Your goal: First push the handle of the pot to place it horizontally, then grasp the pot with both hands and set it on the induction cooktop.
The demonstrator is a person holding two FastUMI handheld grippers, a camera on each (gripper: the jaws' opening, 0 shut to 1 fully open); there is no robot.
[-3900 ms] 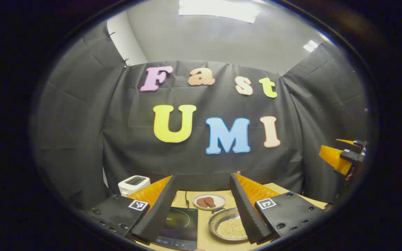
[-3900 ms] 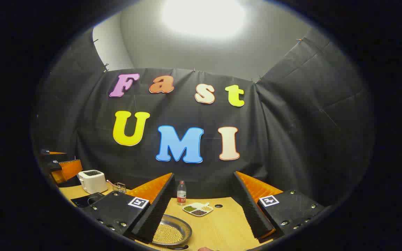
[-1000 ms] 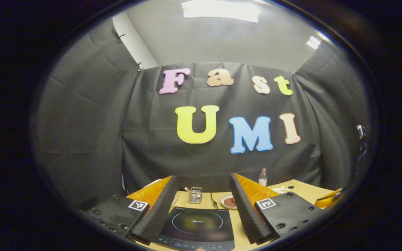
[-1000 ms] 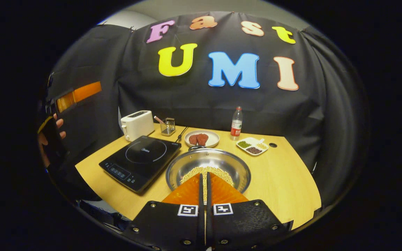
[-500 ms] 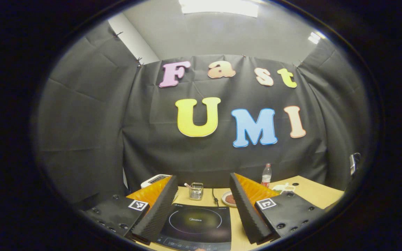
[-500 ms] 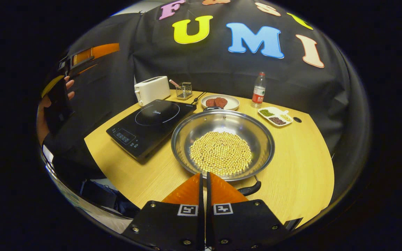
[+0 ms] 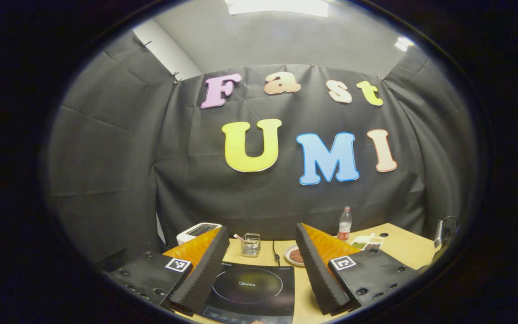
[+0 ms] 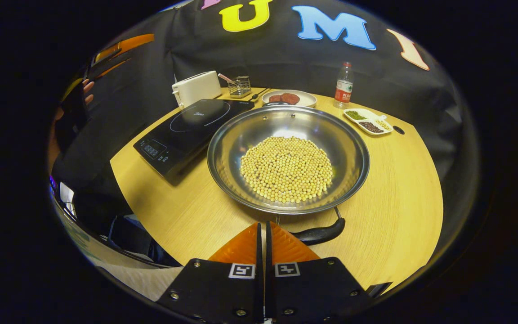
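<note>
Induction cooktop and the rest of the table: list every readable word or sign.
"Midea": on the induction cooktop glass.
Its control panel: too small to read.
Label on bottle: too small to read.
Markers on left gripper and right gripper: coded squares, no words.

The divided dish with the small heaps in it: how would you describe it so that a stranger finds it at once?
Start from the big steel pot of yellow beans on the wooden table. Beyond its far right rim lies the divided dish, close to the plastic bottle. Unlike the round plate of brown pieces, it holds separate green, dark and pale heaps.
</note>
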